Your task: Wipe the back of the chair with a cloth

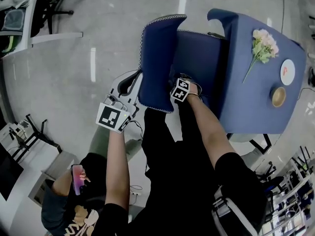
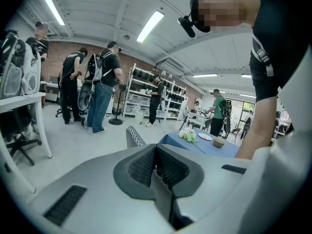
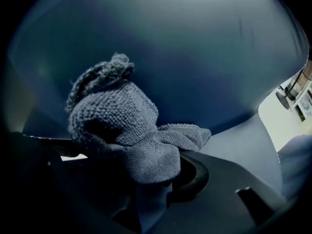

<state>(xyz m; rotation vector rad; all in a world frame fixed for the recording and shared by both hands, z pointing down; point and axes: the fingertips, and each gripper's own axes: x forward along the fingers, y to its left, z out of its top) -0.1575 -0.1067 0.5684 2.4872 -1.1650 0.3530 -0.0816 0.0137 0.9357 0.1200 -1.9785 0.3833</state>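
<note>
Slip risk: I have the grey cloth pinched by only a small fold. I judge that dragging it hard across the fabric could pull it out of the jaws.
Contact risk: the cloth is bunched into a lump. A stroke may wipe only a thin track, or the hard jaw tips may rub the upholstery instead.
Chair risk: pressing on the blue chair back could push or turn the chair towards the blue-covered table just behind it.
Right gripper: jaws clamped narrowly on the cloth, its wad bulging out in front against the chair's blue surface. I can't confirm firm contact.
Left gripper: jaws closed together with nothing between them. In the head view it sits just beside the outer edge of the chair back.
Cloth location: in the right gripper, at the inner face of the chair back, low down.
</note>
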